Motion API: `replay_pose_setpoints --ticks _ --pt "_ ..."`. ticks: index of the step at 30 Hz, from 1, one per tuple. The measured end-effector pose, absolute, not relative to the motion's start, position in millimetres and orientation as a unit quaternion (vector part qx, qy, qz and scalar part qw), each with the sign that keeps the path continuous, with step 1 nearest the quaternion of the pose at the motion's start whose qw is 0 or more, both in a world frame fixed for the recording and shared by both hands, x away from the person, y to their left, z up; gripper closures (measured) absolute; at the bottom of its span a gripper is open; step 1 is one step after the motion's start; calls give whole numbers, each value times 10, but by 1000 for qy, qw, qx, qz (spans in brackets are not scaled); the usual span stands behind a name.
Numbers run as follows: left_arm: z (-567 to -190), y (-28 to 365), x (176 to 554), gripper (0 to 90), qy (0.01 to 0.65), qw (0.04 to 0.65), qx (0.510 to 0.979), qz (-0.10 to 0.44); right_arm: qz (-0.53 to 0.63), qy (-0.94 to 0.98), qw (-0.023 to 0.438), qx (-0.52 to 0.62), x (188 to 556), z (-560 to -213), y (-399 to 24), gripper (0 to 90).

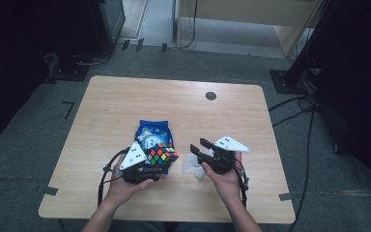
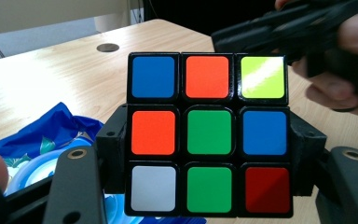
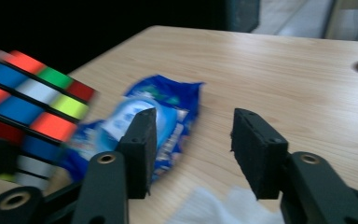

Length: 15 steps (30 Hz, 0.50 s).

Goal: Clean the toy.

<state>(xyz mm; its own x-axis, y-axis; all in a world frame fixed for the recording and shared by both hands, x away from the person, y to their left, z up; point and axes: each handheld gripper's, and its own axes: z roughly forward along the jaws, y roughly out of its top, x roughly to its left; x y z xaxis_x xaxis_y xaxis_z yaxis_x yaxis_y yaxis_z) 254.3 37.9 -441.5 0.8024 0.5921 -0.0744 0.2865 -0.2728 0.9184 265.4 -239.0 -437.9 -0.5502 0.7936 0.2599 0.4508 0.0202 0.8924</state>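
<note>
So the left gripper [image 1: 158, 163] pinches the Rubik's cube [image 2: 208, 133] near the desk's [image 1: 125, 96] front edge; right gripper [image 1: 199, 147], jaws spread and empty, sits just beside it.

A lab or recording studio. The wooden tabletop [image 1: 125, 96] stands on grey carpet [image 1: 48, 111] with tape marks [image 1: 68, 107]. Black stands [image 1: 299, 67] and loose cables [image 1: 294, 104] surround it.

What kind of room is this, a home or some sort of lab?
Probably a lab or recording room, not a home. A bare wooden table stands on grey carpet, dark stands and loose cables surround it, and a person works a puzzle cube with hand-held grippers.
</note>
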Motion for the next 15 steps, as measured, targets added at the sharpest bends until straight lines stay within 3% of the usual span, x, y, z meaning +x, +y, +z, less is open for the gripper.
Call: replay_pose_setpoints --ticks 4,11,15 --pt "-4458 321 2534 339 279 524 790 152 585 658 65 470 2596 -4265 -2290 344" --pt "-4480 241 2499 339 274 524 790 160 567 662 24 489 2508 -4215 -2037 173" --pt "-4479 190 2460 339 264 523 793 170 556 661 -15 503 2540 -4307 -1961 177"
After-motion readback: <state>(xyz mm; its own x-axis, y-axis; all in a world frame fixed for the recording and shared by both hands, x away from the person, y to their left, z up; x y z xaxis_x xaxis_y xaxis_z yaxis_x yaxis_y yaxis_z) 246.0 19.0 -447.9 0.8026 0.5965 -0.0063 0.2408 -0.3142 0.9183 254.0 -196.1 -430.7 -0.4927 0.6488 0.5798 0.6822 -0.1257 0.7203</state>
